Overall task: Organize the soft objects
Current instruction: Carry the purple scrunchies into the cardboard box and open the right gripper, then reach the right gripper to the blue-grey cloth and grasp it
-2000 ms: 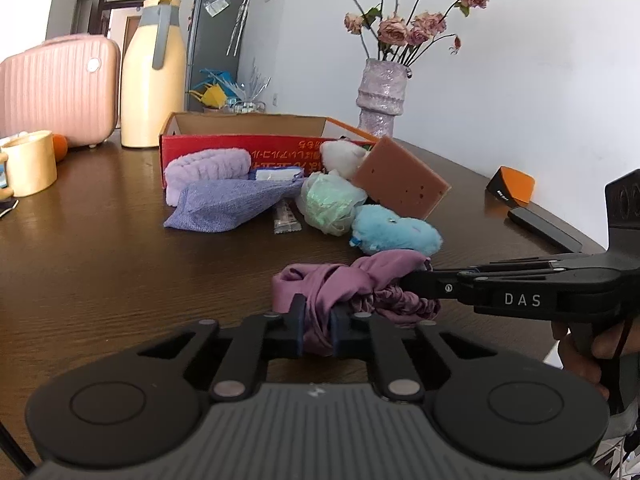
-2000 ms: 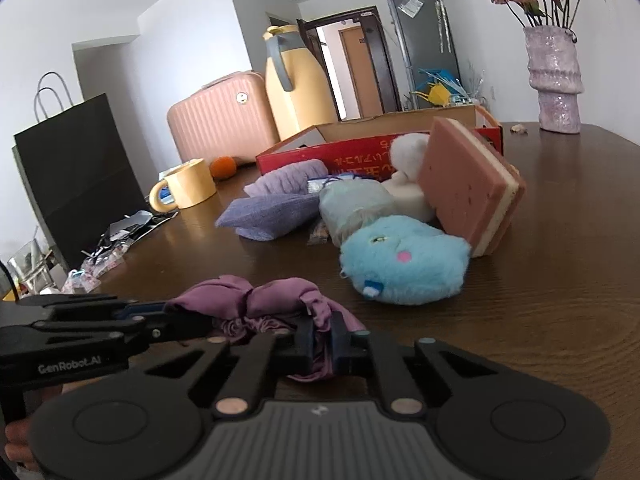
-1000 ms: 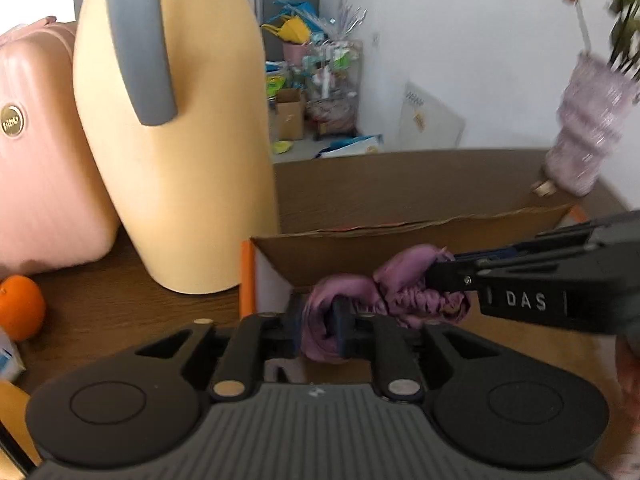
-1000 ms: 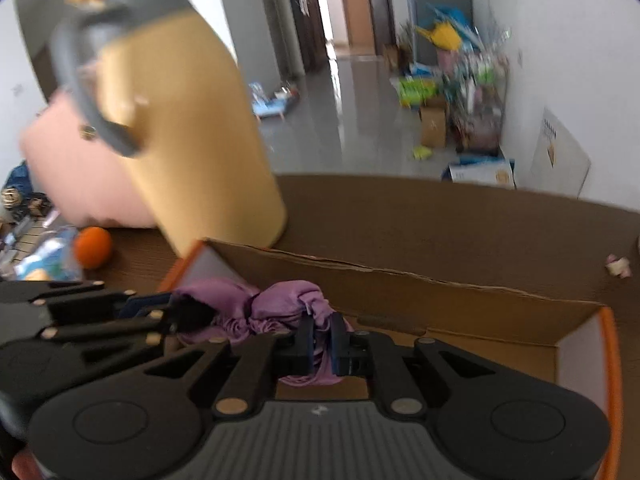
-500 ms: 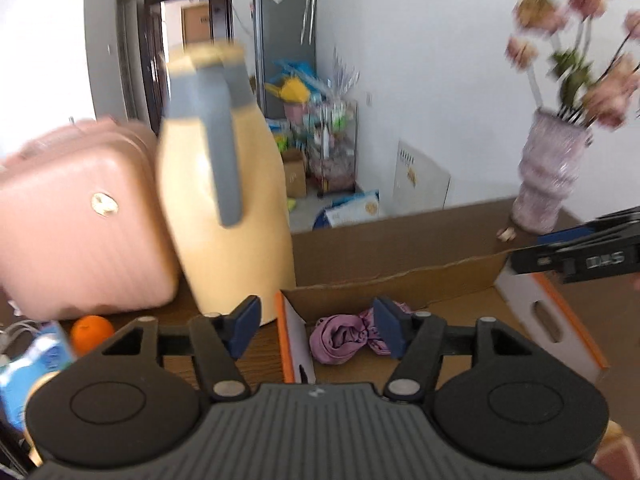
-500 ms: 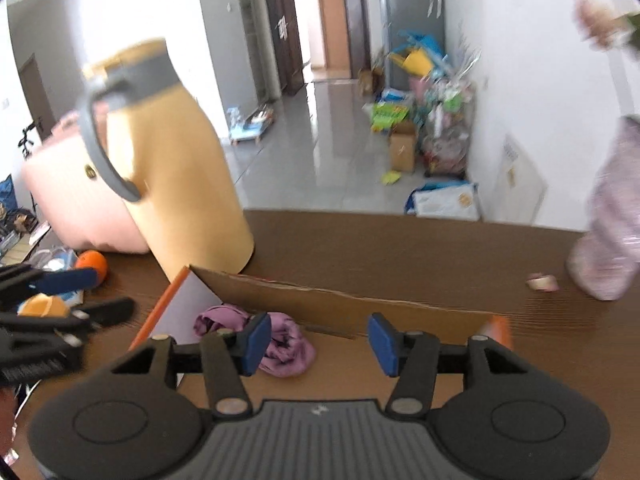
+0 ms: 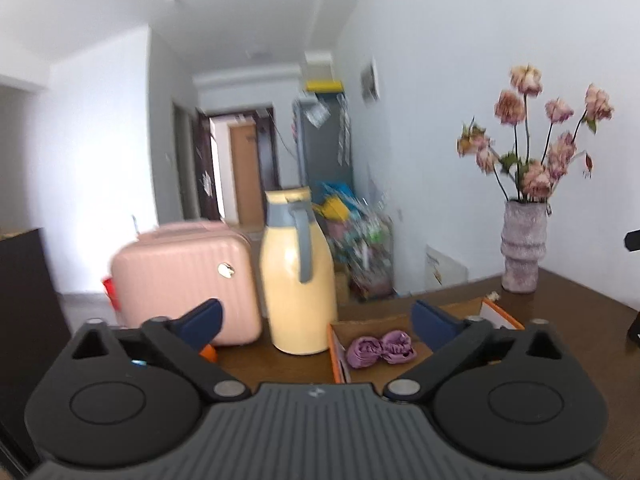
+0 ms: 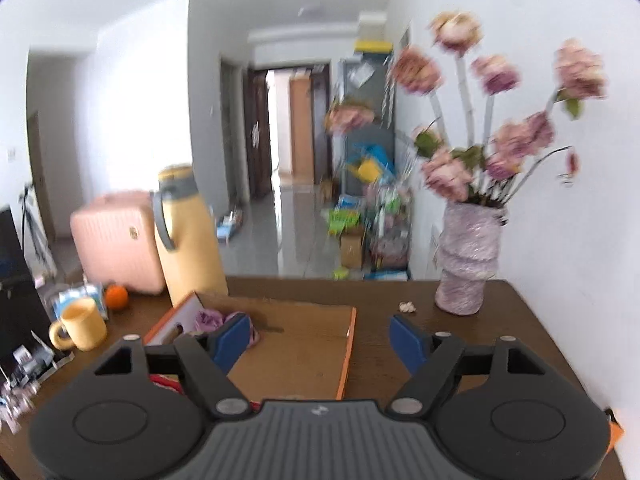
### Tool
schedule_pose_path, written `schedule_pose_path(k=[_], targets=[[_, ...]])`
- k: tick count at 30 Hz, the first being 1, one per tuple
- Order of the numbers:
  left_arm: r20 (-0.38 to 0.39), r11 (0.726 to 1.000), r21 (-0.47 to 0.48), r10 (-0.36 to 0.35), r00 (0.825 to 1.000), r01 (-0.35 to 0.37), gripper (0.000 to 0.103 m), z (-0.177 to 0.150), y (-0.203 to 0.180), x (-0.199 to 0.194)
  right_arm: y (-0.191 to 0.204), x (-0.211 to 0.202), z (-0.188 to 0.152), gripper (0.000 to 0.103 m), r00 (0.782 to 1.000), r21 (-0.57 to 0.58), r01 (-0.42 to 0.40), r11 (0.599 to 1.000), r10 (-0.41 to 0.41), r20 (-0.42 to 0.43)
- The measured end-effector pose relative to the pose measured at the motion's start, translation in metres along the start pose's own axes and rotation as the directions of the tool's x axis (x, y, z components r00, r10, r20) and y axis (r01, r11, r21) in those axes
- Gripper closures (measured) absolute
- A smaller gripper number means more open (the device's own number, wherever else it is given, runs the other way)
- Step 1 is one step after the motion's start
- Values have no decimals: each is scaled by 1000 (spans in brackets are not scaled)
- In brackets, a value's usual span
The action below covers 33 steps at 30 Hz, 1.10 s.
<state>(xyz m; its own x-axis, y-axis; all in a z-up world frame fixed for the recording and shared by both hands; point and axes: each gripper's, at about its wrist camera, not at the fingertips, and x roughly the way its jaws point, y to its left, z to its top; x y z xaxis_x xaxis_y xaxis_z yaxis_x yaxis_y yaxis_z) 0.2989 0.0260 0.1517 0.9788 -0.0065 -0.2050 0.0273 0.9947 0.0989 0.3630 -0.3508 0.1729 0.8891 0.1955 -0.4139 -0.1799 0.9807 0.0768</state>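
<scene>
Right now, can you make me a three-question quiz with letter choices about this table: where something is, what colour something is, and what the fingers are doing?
1. Where is the purple scrunchie?
A. in the cardboard box
B. on the suitcase
C. in the vase

2. What colour is the big jug?
A. green
B. yellow
C. red

3. What are the left gripper fingers doing?
A. squeezing the scrunchie
B. spread open, holding nothing
C. gripping the jug

Answers: 1 A, it lies on the box floor. 2 B, its body is yellow with a grey handle. 3 B, nothing touches the blue pads.
</scene>
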Motion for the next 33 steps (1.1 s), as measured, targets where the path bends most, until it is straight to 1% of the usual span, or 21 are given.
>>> schedule_pose_path(k=[2, 3, 4, 6, 7, 9, 10, 13, 15, 16, 17, 20, 22, 24, 26, 29, 31, 33], targets=[[22, 999, -24, 31, 999, -31, 0, -17, -4, -26, 2, -28, -16, 17, 998, 15, 2, 1000, -3, 61], [29, 999, -38, 38, 999, -37, 0, -27, -5, -38, 3, -45, -25, 15, 996, 14, -5, 1000, 4, 90], [29, 998, -43, 45, 999, -44, 0, -38, -9, -50, 4, -59, -35, 15, 993, 10, -18, 1000, 17, 119], [37, 999, -30, 44, 998, -43, 0, -59, -16, -72, 10, -75, -55, 15, 989, -1, -34, 999, 33, 147], [34, 999, -21, 49, 998, -49, 0, -70, -20, -83, 16, -81, -66, 15, 986, -5, -30, 1000, 31, 164], [21, 998, -32, 48, 999, -47, 0, -91, -25, -101, 25, -97, -87, 13, 980, -16, -18, 1000, 21, 195], [0, 997, -43, 61, 998, -61, 0, -105, -28, -111, 30, -105, -98, 11, 975, -22, -6, 1000, 11, 222], [0, 996, -37, 78, 997, -78, 0, -137, -36, -134, 48, -134, -142, 8, 956, -46, 11, 999, 4, 295], [-15, 997, -34, 69, 998, -69, 0, -155, -38, -147, 59, -148, -172, 5, 947, -57, 12, 998, 7, 321], [-36, 998, -24, 55, 998, -55, 0, -162, -39, -152, 65, -154, -187, 5, 946, -47, 17, 999, -1, 324], [-59, 999, -12, 47, 997, -48, 0, -168, -39, -156, 72, -158, -203, 5, 949, -35, 18, 999, -6, 314], [-98, 999, -21, 39, 994, -41, 0, -180, -38, -162, 88, -163, -246, 5, 964, -8, 11, 1000, -9, 266], [-114, 999, -36, 17, 993, -21, 0, -183, -37, -161, 92, -163, -270, 5, 973, 28, 16, 999, -22, 228], [-117, 999, -39, 4, 993, -8, 0, -183, -38, -156, 94, -160, -286, 6, 983, 48, 2, 999, -10, 184], [-113, 999, -45, -2, 994, -3, 0, -180, -41, -148, 95, -157, -291, 6, 988, 40, 2, 999, -9, 157], [-131, 999, -51, -26, 991, 19, 0, -181, -47, -135, 95, -152, -291, 6, 985, 35, 42, 999, -47, 167], [-148, 999, -42, -35, 988, 29, 0, -182, -54, -124, 90, -145, -287, 7, 985, 46, 44, 998, -51, 165], [-158, 999, -28, -48, 986, 44, 0, -182, -62, -113, 85, -134, -285, 10, 987, 59, 50, 997, -58, 147]])
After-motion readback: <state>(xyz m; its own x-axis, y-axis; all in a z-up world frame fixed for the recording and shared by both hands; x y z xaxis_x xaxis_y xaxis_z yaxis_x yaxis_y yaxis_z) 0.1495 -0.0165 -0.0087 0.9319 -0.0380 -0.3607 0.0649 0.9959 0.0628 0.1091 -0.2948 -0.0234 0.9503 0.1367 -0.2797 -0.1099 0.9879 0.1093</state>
